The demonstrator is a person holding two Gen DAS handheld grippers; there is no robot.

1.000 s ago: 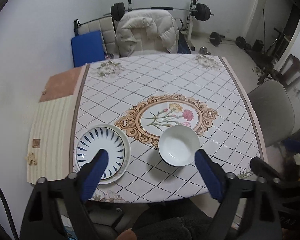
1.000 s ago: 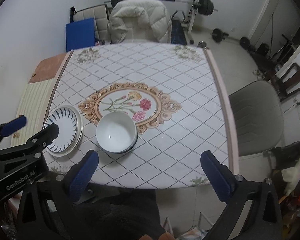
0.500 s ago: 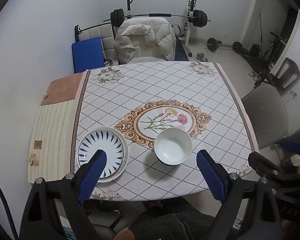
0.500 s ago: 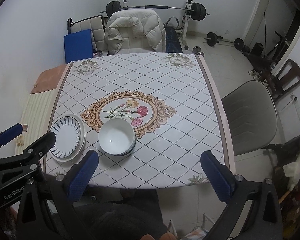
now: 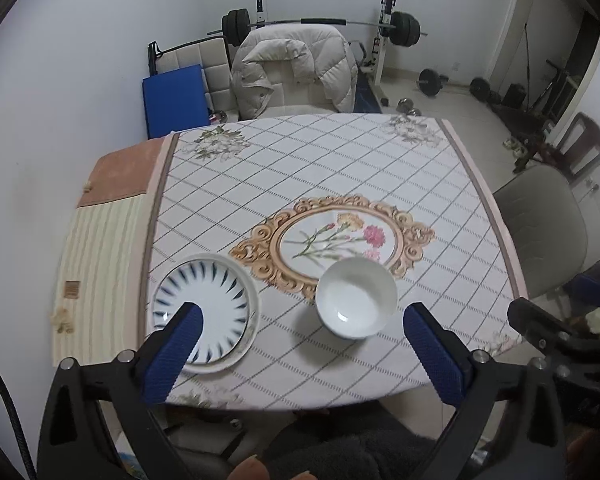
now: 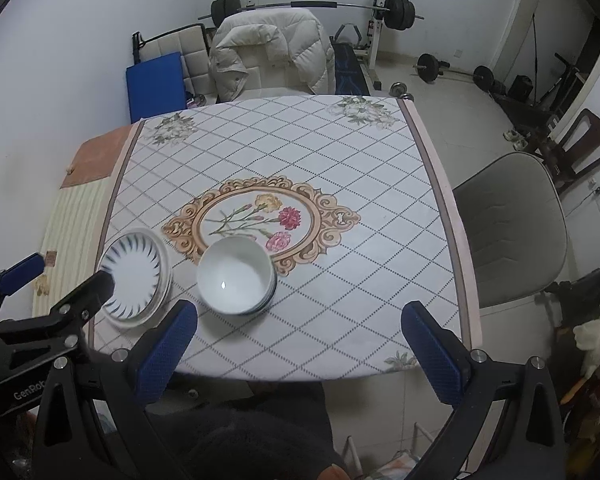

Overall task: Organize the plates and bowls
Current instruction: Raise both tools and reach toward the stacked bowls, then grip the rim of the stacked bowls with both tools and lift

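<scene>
Both cameras look steeply down at a counter (image 5: 340, 168) covered by a diamond-checked cloth with a floral medallion at its centre.

In the left wrist view, the left hand-held gripper (image 5: 300, 344) fills the bottom of the frame. Its jaws have just been opening and now stand spread wide, with nothing between the blue pads. Its left pad overlaps the near edge of the plate (image 5: 208, 312), a white dish with dark blue radial strokes in the lower left of the frame. The white bowl (image 5: 356, 298) sits lower centre, just right of the plate and apart from it, overlapping the near rim of the medallion. At the lower right edge, part of the other tool's black frame shows.

In the right wrist view, the right hand-held gripper (image 6: 298, 342) is likewise spread, with only cloth between its pads. Here the bowl (image 6: 236, 276) shows a second rim beneath it, as if stacked bowls, which the left view does not reveal. The plate (image 6: 136, 276) lies at the left, partly covered by the left tool's black arm. This view also takes in more of the grey chair (image 6: 508, 232) at the right.
</scene>
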